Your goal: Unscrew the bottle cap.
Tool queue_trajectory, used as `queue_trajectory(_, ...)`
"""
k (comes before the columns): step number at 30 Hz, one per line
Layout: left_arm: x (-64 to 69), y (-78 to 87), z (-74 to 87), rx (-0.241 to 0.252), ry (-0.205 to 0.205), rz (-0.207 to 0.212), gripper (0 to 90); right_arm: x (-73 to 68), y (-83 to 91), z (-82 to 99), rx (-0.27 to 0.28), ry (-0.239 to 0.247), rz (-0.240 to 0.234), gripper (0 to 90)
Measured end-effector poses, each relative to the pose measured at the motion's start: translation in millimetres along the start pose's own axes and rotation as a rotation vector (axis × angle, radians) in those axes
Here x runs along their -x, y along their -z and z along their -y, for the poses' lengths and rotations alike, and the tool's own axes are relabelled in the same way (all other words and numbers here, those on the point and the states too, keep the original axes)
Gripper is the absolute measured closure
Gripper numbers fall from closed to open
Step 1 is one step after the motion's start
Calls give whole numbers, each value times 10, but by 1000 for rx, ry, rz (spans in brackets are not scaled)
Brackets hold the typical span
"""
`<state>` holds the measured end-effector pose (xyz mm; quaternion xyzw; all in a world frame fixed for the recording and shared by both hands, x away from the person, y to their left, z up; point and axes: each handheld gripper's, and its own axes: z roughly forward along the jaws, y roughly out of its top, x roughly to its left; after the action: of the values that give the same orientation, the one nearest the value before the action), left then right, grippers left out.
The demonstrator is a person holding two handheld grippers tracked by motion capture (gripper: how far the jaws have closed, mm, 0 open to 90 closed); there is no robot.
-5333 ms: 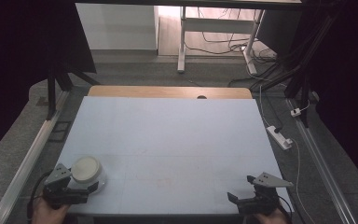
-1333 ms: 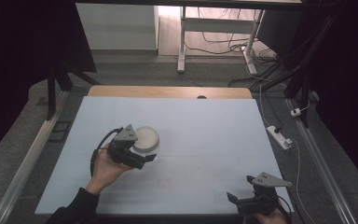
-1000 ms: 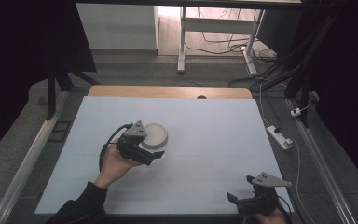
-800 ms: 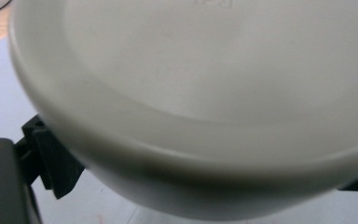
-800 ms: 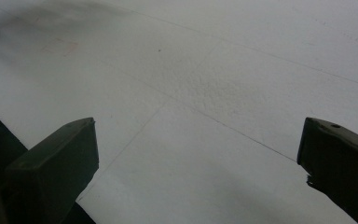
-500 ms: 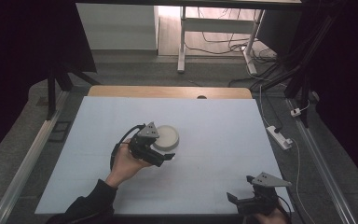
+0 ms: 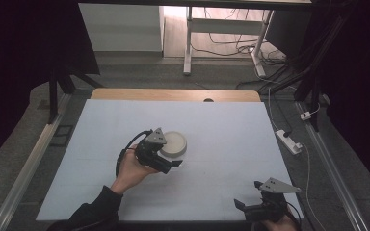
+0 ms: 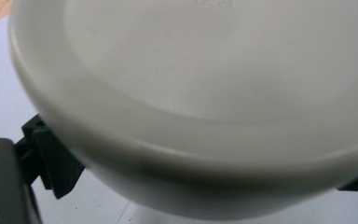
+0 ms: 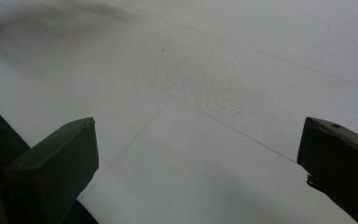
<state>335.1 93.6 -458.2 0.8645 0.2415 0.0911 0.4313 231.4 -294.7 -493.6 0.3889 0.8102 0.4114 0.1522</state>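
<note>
A round white bowl [image 7: 173, 145] sits in my left gripper [image 7: 169, 155] near the middle of the white table [image 7: 231, 134], and the gripper is shut on it. The bowl [image 8: 205, 93] looms close and blurred in the left gripper view, with one black jaw pressed against its side at the lower left. My right gripper [image 7: 256, 206] rests at the table's near right edge. Its jaws stand wide apart over bare white table [image 9: 200, 93] in the right gripper view, with nothing between them.
A wooden strip [image 7: 173, 95] runs along the table's far edge. A white power strip [image 7: 289, 141] lies on the floor just past the right edge. A white desk frame [image 7: 189, 38] and cables stand beyond the table.
My left gripper has carried the bowl from the near left corner toward the middle of the table, drifting right over the last second. The right gripper has stayed still.
</note>
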Motion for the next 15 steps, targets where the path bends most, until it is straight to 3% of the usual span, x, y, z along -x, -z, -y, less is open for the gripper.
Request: queue_trajectory(15, 6, 1, 19, 1, -1, 6, 76, -83, 22, -109, 60, 28, -37, 0)
